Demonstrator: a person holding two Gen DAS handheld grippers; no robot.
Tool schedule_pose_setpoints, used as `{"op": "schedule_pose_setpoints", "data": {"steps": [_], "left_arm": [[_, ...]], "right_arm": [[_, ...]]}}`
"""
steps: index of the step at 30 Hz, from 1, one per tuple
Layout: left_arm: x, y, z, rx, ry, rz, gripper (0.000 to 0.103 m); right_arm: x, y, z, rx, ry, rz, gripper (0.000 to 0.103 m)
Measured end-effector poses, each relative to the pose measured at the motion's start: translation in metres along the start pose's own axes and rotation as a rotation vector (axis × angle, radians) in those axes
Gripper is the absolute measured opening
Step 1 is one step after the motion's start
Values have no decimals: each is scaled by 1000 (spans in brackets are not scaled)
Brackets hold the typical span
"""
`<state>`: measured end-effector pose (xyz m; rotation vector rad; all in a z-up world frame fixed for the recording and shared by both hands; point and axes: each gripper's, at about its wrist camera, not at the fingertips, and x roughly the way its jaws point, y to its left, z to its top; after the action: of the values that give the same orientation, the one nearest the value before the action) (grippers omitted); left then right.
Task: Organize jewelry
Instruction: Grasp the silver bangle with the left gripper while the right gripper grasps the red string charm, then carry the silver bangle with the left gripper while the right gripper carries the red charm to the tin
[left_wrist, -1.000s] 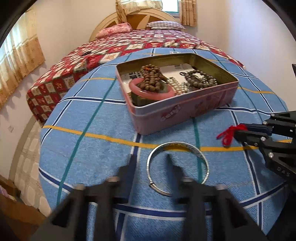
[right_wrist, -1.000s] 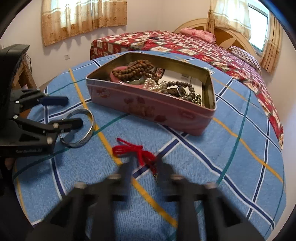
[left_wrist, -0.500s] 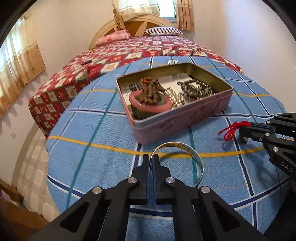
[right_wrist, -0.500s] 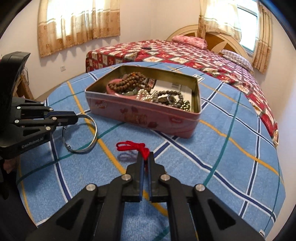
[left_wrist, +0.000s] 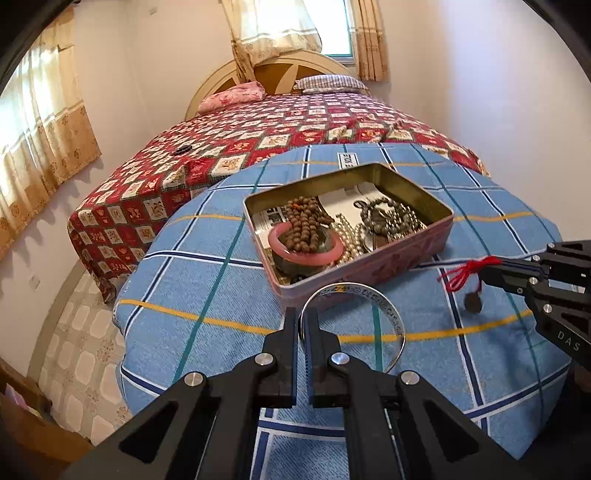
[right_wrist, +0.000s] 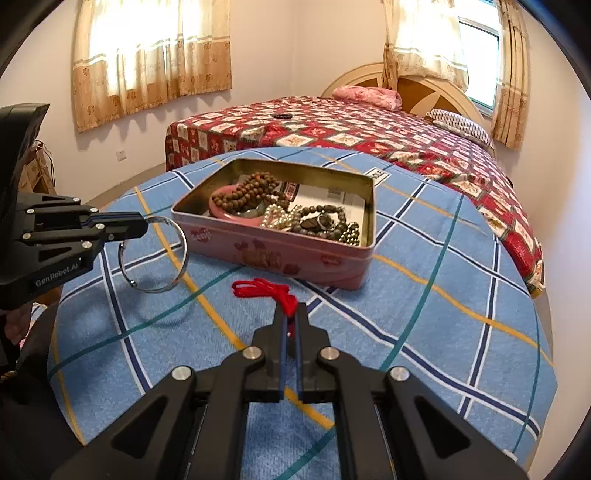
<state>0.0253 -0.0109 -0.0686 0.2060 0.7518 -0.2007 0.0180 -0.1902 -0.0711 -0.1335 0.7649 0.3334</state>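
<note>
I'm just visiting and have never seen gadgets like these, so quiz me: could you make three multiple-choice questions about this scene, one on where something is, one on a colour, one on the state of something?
1. Where is the pink bangle?
A. Inside the tin
B. On the bed
C. On the blue cloth beside the tin

2. What colour is the cord pinched by the right tool?
A. Green
B. Red
C. White

3. What state is the silver bangle in?
A. Lying flat on the cloth
B. Resting in the tin
C. Lifted, gripped by the left tool

Answers: 1 A, it sits among beads in the open pink tin. 2 B, bright red strands stick out between the closed fingers. 3 C, the right wrist view shows it hanging clear of the blue cloth, its shadow below.
</note>
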Motion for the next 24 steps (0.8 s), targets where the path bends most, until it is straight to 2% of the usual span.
{"op": "schedule_pose_setpoints", "data": {"steps": [8, 17, 24], "left_arm": [[-7, 3, 13, -18, -29, -5, 2], [-6, 5, 15, -28, -21, -19, 2], [-10, 5, 21, -22, -39, -19, 2]], "right_arm": [[-7, -5, 10, 4, -29, -21, 5], [-9, -9, 10, 8, -31, -26, 4], [-21, -11, 20, 7, -68, -33, 4]]}}
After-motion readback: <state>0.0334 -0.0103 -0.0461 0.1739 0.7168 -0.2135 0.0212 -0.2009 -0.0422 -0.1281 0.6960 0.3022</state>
